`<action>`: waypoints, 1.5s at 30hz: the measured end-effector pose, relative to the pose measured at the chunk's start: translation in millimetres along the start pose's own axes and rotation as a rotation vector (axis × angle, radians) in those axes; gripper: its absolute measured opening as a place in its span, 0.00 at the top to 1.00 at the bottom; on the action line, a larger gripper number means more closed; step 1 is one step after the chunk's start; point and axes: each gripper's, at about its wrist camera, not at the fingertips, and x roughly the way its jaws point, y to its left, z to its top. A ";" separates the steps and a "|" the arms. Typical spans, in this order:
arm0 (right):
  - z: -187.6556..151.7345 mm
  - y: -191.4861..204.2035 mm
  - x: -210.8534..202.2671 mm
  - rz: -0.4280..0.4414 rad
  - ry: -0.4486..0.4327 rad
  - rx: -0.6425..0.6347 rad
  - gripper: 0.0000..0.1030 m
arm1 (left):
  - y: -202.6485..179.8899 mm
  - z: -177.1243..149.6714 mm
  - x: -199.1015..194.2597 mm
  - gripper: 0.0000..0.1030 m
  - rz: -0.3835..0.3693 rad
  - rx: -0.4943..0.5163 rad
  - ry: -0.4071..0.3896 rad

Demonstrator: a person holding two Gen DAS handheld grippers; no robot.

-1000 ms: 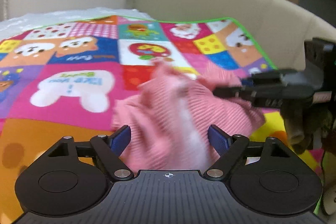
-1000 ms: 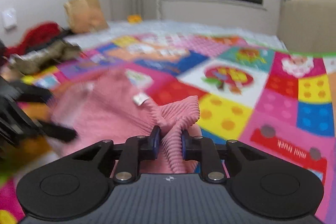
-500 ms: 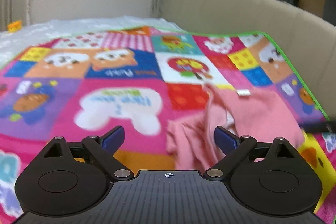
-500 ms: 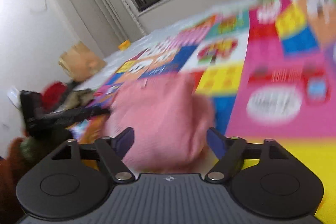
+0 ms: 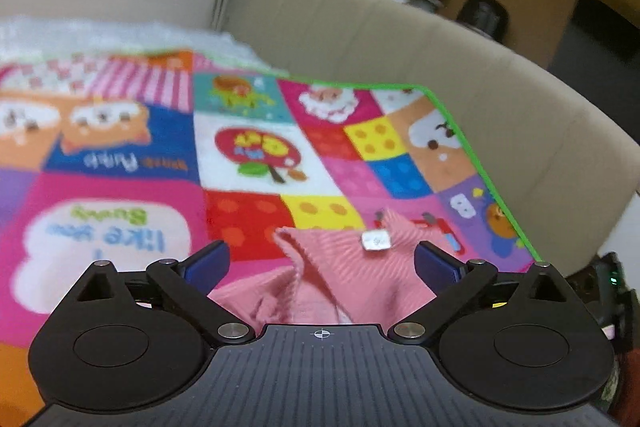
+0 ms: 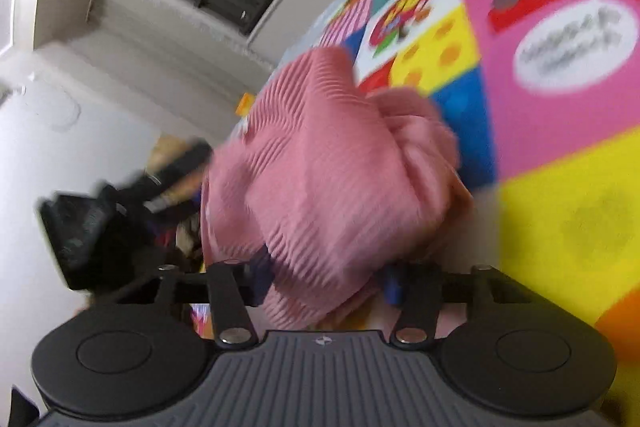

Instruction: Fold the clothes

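The left gripper [image 5: 320,261] is spreading wide, nothing pinched; the pink ribbed garment [image 5: 340,267] lies on the play mat [image 5: 120,187] between its fingers, its small white label [image 5: 376,240] unreadable. The right gripper [image 6: 326,281] is closing around bunched pink cloth, seemingly gripping it. The mat reads "I like you Bunny".

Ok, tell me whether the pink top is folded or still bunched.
Bunched, not folded: the pink top sits in a rumpled heap, loose folds showing, its tag exposed.
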 end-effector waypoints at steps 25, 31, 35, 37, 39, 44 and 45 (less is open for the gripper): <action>-10.6 57.3 -71.7 -0.257 0.002 -0.680 0.40 | -118.1 -148.4 -61.7 0.02 -0.318 0.103 0.149; -38.6 91.9 -105.7 -0.225 -0.143 -0.868 0.39 | -71.8 -112.1 -93.3 0.02 0.046 -0.030 -0.022; -70.2 108.3 -89.0 -0.226 -0.126 -1.047 0.33 | -60.2 -82.8 -76.4 0.23 0.209 0.038 -0.067; -86.8 113.4 -79.1 -0.281 -0.142 -1.149 0.33 | -60.4 -72.5 -60.2 0.27 0.258 0.092 -0.056; -101.6 117.2 -70.0 -0.339 -0.171 -1.263 0.33 | -64.0 -67.2 -44.3 0.27 0.291 0.140 -0.050; -99.6 120.6 -71.3 -0.306 -0.185 -1.232 0.33 | -68.8 -66.8 -30.1 0.26 0.351 0.200 -0.044; -90.4 116.9 -73.1 -0.325 -0.209 -1.173 0.33 | -66.0 -67.3 -31.5 0.25 0.356 0.197 -0.043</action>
